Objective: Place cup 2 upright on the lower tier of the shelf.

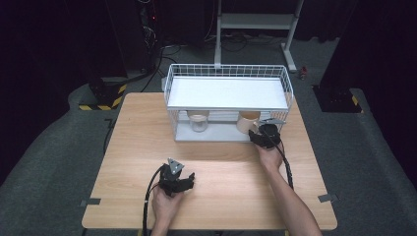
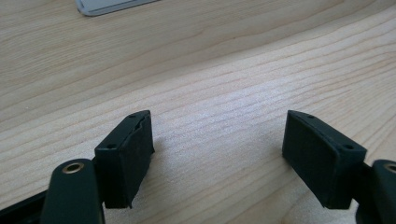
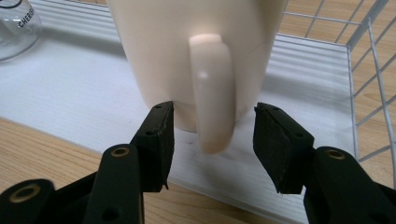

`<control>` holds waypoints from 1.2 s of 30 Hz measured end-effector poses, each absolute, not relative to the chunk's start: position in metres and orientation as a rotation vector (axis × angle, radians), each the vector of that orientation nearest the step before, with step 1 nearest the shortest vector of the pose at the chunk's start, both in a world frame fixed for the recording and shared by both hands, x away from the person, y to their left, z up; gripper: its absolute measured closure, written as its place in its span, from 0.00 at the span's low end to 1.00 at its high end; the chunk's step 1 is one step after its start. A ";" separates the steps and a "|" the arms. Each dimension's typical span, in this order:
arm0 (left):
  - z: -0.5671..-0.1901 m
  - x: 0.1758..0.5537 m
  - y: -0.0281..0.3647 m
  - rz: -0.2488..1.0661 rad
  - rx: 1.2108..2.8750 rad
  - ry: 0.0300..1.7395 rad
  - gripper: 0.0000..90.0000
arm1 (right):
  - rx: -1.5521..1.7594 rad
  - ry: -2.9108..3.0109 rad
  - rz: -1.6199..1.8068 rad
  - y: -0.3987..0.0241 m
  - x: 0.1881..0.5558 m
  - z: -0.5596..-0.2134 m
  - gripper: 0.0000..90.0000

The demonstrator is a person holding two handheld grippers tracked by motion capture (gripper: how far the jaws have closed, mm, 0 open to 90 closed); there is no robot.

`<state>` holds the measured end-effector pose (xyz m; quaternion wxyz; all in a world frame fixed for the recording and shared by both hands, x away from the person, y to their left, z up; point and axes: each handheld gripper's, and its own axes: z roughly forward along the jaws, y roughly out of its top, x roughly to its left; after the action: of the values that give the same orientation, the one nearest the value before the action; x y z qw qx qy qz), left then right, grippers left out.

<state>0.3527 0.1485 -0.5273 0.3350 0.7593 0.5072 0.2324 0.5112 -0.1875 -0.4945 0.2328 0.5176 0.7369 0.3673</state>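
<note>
A cream mug (image 3: 196,46) stands on the white lower shelf (image 3: 299,70) of a wire rack (image 1: 226,93), at its right end. The mug's handle (image 3: 212,93) points at my right gripper (image 3: 212,107). The jaws stand on either side of the handle with a gap on each side, so the gripper is open. In the high view the right gripper (image 1: 255,133) sits at the rack's front right corner beside the mug (image 1: 247,121). My left gripper (image 1: 183,178) rests low over the table's front middle. It is open, with bare wood between its jaws (image 2: 217,121).
A clear glass jar (image 1: 198,121) stands on the lower shelf to the left of the mug, and it is also in the right gripper view (image 3: 16,25). The rack's white top shelf (image 1: 226,92) overhangs both. Wire mesh (image 3: 369,60) closes the rack's right side.
</note>
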 end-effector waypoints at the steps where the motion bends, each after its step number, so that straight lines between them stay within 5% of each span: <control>1: -0.527 0.353 0.148 0.606 1.981 1.323 0.28 | 1.430 2.019 1.012 -0.188 0.511 -0.494 0.53; 17: -0.527 0.353 0.148 0.606 1.981 1.324 0.28 | 1.366 2.058 1.051 -0.201 0.490 -0.486 0.34; 36: -0.527 0.353 0.148 0.606 1.981 1.324 0.28 | 1.304 2.079 1.168 -0.218 0.458 -0.468 0.35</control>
<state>0.3527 0.1484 -0.5273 0.3350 0.7591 0.5075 0.2322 0.4585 -0.2177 -0.4683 0.2104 0.4690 0.7478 0.4203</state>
